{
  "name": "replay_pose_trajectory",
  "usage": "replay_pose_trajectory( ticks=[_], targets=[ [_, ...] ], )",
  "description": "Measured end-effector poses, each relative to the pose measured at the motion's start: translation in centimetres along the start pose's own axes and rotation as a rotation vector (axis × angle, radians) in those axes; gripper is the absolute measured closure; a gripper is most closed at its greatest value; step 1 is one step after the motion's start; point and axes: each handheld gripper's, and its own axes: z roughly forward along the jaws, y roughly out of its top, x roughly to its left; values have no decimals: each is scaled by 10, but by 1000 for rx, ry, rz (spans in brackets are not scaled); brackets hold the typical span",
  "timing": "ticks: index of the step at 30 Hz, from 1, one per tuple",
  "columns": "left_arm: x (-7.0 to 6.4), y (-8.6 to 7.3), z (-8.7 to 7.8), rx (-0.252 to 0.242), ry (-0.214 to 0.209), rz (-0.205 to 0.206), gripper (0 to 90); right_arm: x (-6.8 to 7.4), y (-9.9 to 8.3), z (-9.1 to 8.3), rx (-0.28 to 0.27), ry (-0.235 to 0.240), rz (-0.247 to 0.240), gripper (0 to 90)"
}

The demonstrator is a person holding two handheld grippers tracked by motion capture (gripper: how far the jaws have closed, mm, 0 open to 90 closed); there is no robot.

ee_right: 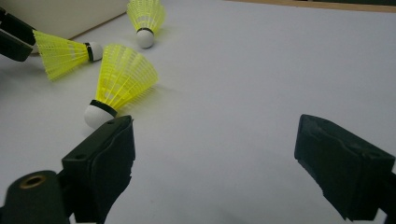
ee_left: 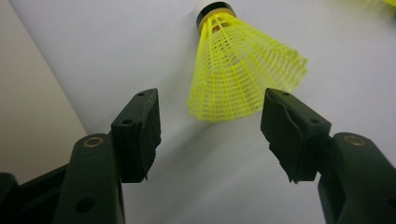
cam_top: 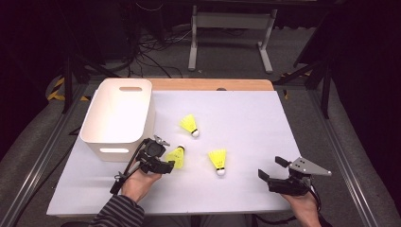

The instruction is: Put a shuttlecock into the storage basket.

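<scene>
Your left gripper (cam_top: 163, 160) stands open just short of the near shuttlecock (cam_top: 176, 156), whose skirt lies between the jaw tips, untouched, at 4 o'clock of the white bin (cam_top: 101, 124). Your right gripper (cam_top: 270, 169) is open and holds nothing.

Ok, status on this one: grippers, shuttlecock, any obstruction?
Left hand-held gripper open, jaws flanking the yellow plastic shuttlecock's skirt, no contact. Right hand-held gripper open, empty. White plastic bin close beside, not blocking.
</scene>
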Motion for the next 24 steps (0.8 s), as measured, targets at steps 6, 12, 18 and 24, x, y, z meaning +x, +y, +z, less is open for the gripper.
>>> replay_pose_trajectory(
  ticks=[6, 12, 18, 24],
  targets=[
    [1, 4, 5, 7, 11, -8, 403, 0, 0, 0, 4, -2, -2, 127],
    [2, 5, 12, 23, 17, -9, 413, 0, 0, 0, 6, -2, -2, 127],
    [3, 7, 15, 29, 18, -17, 437, 0, 0, 1, 8, 0, 0, 127],
    [5, 9, 22, 40, 10, -32, 466, 0, 0, 1, 10, 2, -1, 127]
  ],
)
